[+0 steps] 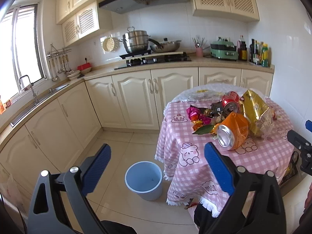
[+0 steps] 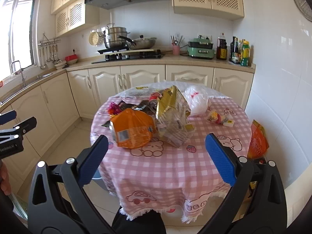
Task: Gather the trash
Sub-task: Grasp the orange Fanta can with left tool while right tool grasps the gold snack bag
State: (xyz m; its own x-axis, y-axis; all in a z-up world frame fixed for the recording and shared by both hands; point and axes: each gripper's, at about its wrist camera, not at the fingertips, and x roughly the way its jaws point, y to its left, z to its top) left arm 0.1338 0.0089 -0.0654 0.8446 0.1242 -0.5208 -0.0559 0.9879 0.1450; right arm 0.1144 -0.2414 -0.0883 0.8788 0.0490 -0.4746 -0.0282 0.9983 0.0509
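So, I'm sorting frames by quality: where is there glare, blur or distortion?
Left wrist view: window blown out white, counter bowed by the fisheye, cans sharp. Right wrist view: same window glare, orange bag slightly smeared, corners vignetted dark.

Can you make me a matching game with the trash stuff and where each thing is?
Things:
1. blue bin
2. orange can
3. white plastic bag
4. red can

Places:
A. on the tablecloth's far right side, behind the gold bag
B. on the floor beside the table
C. lying at the near edge of the trash pile
D. lying at the back of the pile, behind the orange can

Pairs: 1-B, 2-C, 3-A, 4-D
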